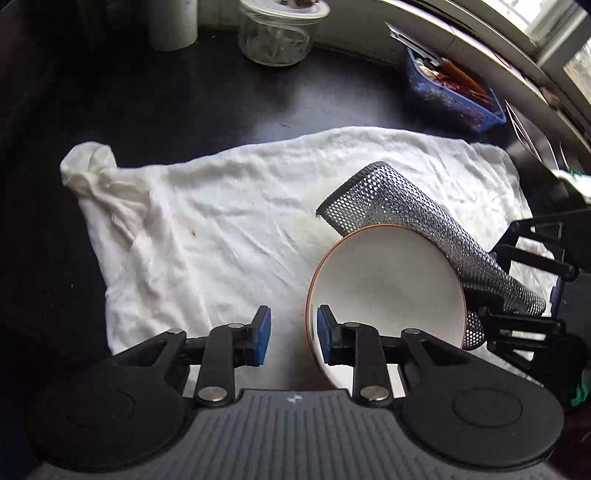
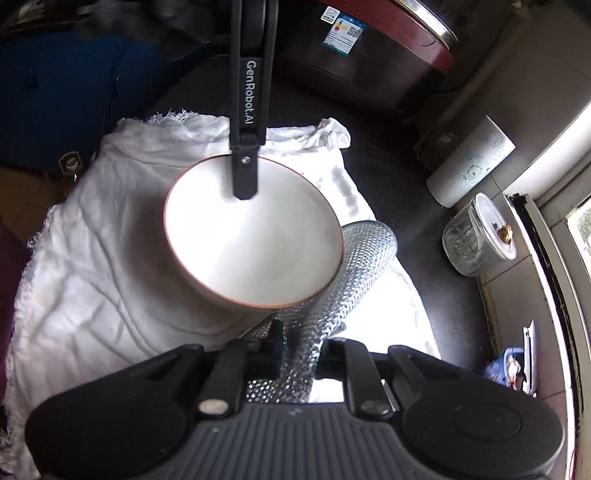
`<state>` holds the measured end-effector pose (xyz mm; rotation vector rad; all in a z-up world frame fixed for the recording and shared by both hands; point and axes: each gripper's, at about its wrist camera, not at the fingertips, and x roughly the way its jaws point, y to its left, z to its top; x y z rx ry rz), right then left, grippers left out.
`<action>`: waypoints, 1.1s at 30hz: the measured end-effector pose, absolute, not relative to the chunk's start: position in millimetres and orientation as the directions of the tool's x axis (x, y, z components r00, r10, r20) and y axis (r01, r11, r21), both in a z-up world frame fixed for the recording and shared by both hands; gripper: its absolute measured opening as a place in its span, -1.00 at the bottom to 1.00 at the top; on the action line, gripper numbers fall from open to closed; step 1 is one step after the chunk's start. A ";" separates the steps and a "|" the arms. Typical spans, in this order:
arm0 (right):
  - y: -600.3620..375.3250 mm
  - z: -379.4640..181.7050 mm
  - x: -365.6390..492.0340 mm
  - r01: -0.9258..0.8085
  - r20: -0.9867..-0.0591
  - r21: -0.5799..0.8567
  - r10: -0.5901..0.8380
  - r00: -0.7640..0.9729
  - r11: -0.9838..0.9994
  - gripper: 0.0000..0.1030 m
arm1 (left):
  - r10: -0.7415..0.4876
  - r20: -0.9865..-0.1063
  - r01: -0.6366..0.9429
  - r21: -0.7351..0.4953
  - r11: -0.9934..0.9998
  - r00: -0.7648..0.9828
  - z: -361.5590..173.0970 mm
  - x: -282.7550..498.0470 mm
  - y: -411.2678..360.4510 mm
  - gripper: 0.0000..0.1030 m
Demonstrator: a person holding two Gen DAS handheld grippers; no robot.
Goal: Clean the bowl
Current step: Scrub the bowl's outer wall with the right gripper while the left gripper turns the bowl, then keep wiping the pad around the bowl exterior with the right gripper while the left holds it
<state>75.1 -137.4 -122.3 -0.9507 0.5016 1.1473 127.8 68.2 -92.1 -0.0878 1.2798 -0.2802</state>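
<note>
A white bowl with a brown rim stands on a spread white cloth. My left gripper straddles its near rim. The inner blue pad lies against the inside wall, while cloth shows between the outer pad and the rim, so the jaws stand open. In the right wrist view one of its fingers hangs over the far rim of the bowl. My right gripper is shut on a silver metal mesh scrubber. That scrubber lies along the bowl's outer side.
The cloth lies on a dark counter. At the counter's back stand a lidded glass jar, a paper roll and a blue basket of small items. A dark red appliance is behind the cloth.
</note>
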 end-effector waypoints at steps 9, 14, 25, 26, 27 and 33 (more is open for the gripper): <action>-130.8 -125.6 56.4 -0.930 -0.778 -0.357 0.523 0.347 0.085 -0.73 | -0.316 -0.905 -0.376 -0.409 0.832 0.286 -105.8 91.3 93.1 -0.88; -131.8 -126.5 46.2 -0.925 -0.775 -0.371 0.521 0.359 0.086 -0.73 | -0.383 -0.860 -0.626 -0.509 0.591 0.337 -120.7 56.4 103.0 -0.87; -133.3 -129.0 28.4 -0.934 -0.771 -0.348 0.543 0.333 0.079 -0.74 | -0.366 -0.845 -0.578 -0.534 0.617 0.391 -112.1 45.6 63.2 -0.68; -135.6 -129.6 29.7 -0.936 -0.769 -0.341 0.547 0.330 0.086 -0.74 | -0.357 -0.858 -0.535 -0.511 0.673 0.370 -107.7 51.7 61.9 -0.65; -137.0 -129.8 32.0 -0.937 -0.771 -0.335 0.544 0.332 0.097 -0.75 | -0.333 -0.873 -0.483 -0.477 0.734 0.355 -102.8 57.3 59.6 -0.61; -144.4 -121.2 62.3 -0.939 -0.769 -0.288 0.540 0.343 0.186 -0.75 | -0.157 -0.928 -0.186 -0.230 0.955 0.338 -85.2 87.3 56.6 -0.55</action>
